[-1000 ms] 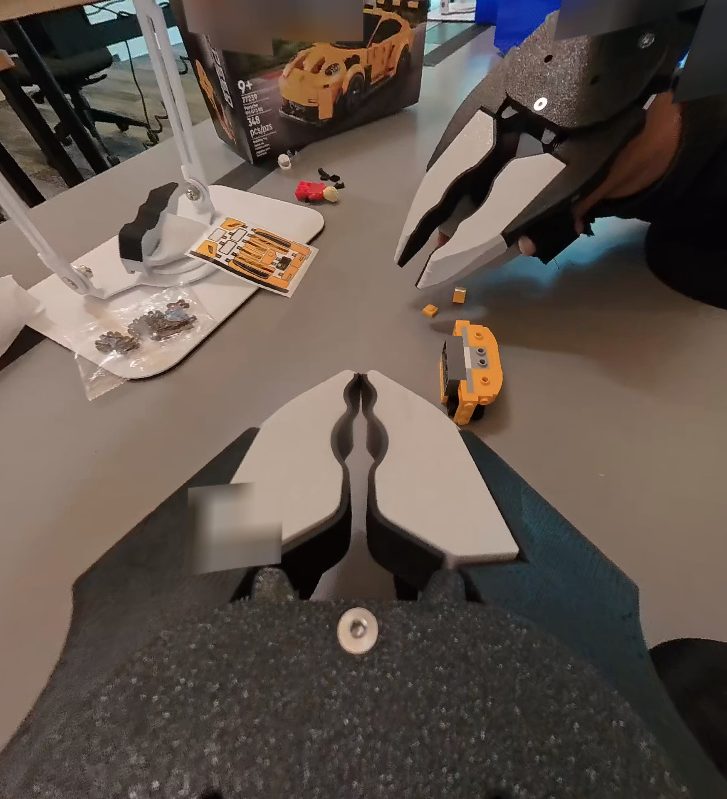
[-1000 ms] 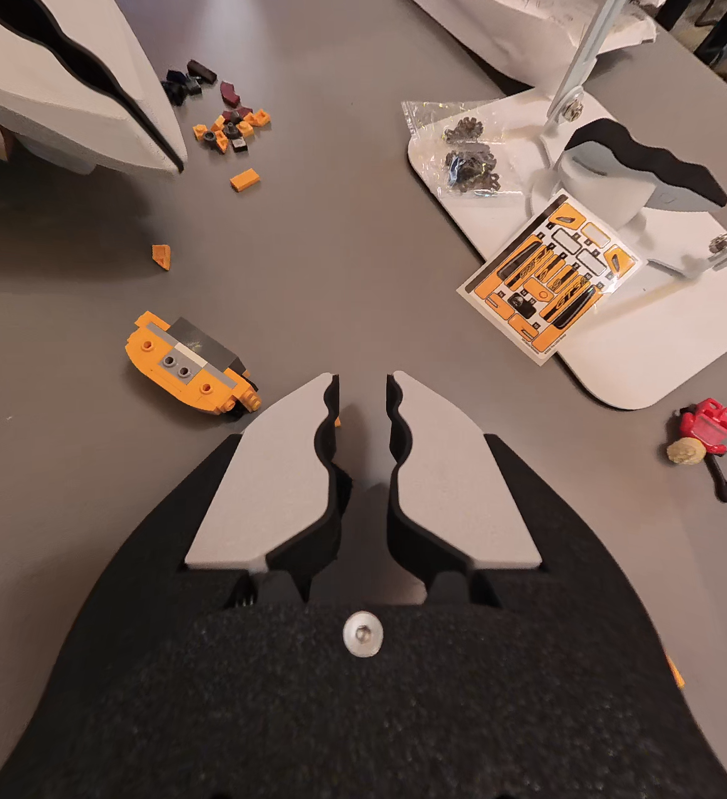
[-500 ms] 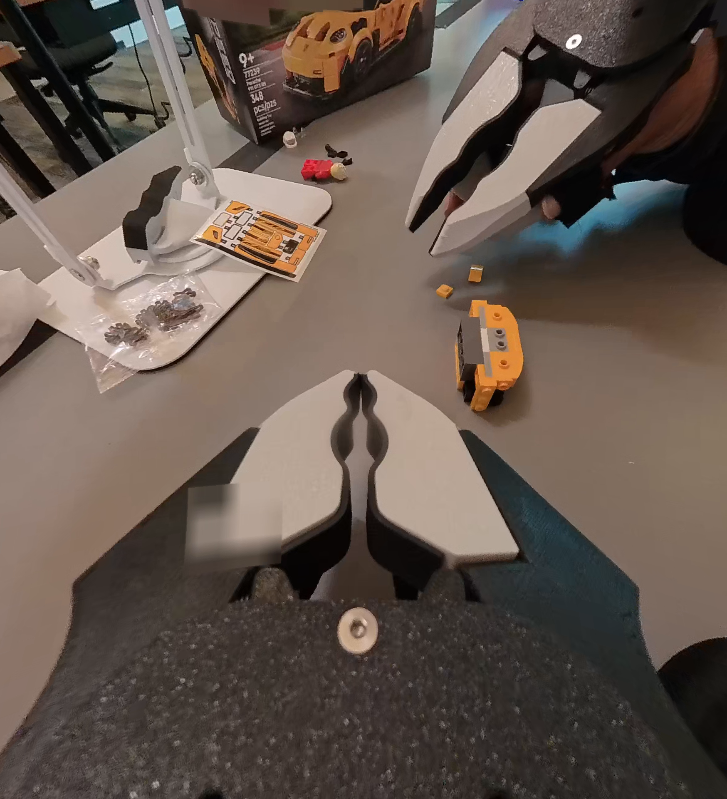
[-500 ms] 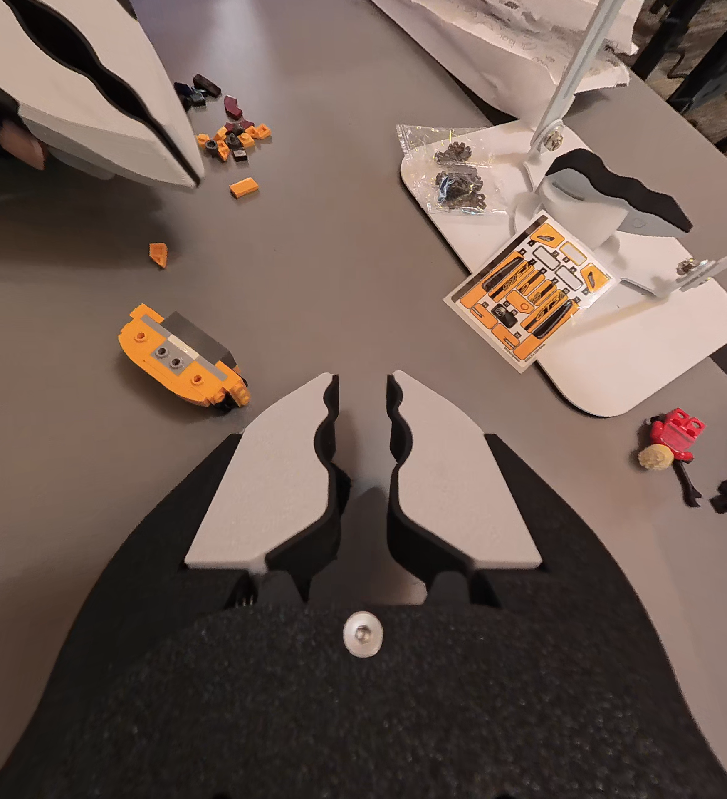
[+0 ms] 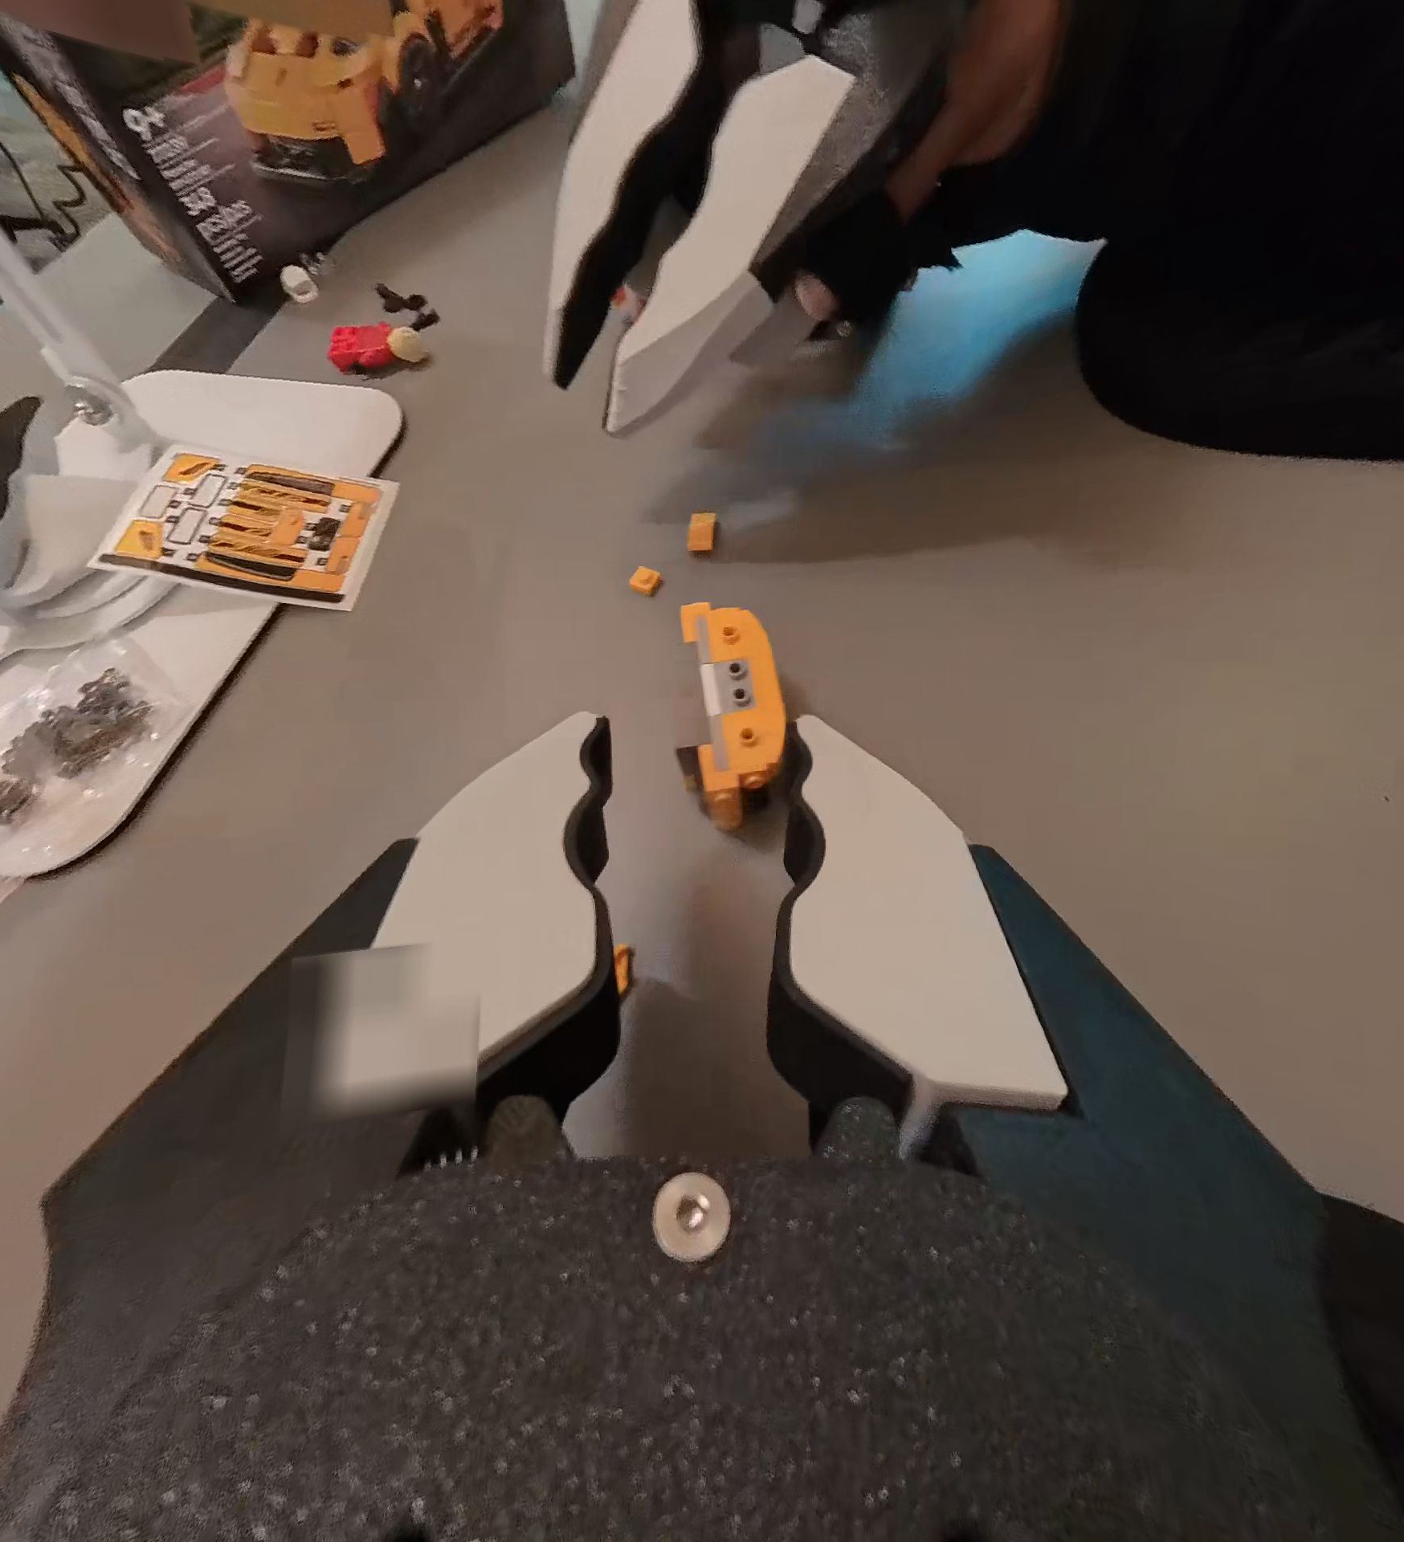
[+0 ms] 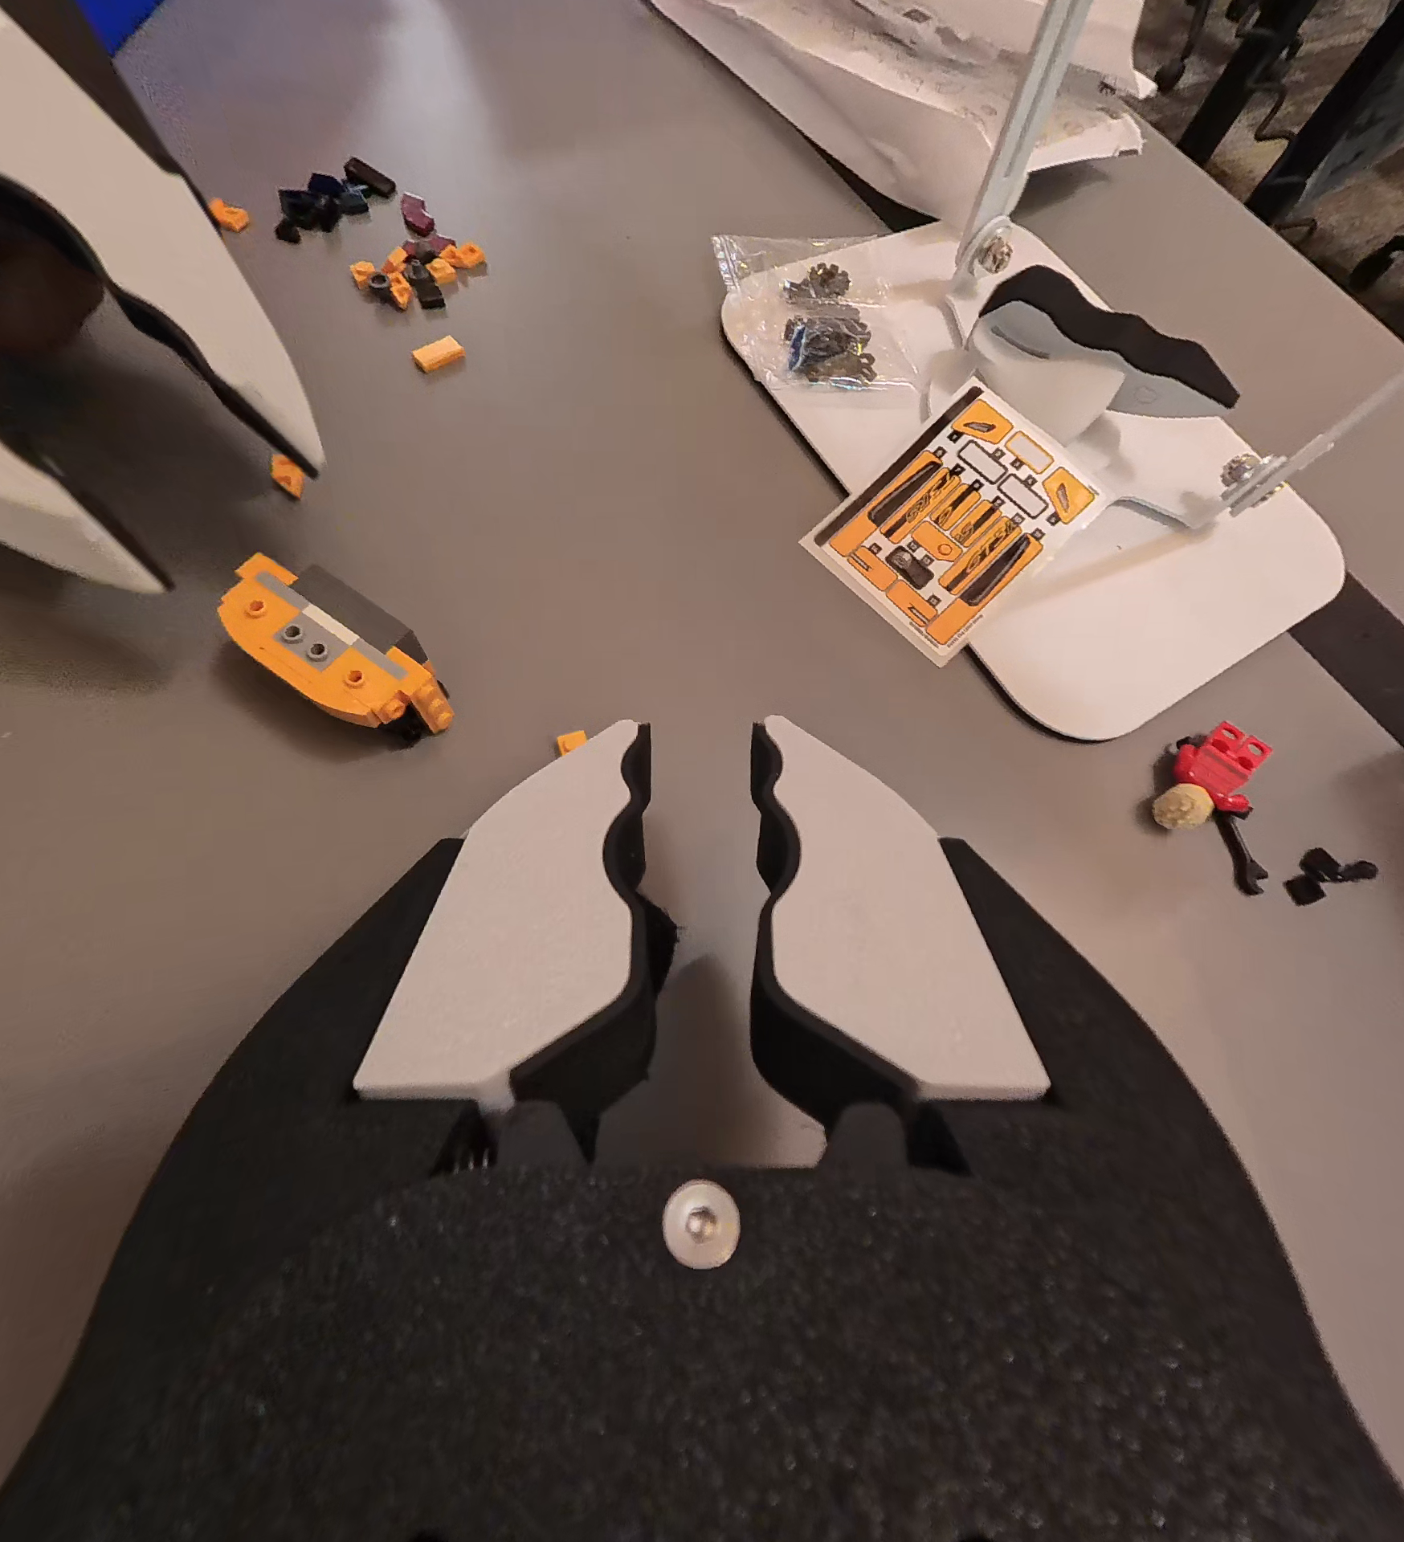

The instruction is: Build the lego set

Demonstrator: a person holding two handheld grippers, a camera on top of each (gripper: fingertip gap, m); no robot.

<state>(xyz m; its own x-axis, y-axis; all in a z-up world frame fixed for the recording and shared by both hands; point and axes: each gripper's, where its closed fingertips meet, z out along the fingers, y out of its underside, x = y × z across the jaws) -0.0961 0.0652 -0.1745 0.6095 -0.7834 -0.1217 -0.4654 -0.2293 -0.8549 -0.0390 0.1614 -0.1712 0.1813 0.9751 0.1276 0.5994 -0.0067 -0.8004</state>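
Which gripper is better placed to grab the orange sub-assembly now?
Left. The left gripper has open jaws right at the orange sub-assembly; the right gripper points past it, off to one side.

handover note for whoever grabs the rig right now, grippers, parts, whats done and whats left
Left gripper: open, empty, low over the table, right beside the orange sub-assembly.
Right gripper: open, empty, above the table.
Parts: loose brick pile, small orange pieces, sticker sheet, minifigure parts, bagged dark parts.
Done: one small orange section built.
Left: nearly the whole build; stickers unused.
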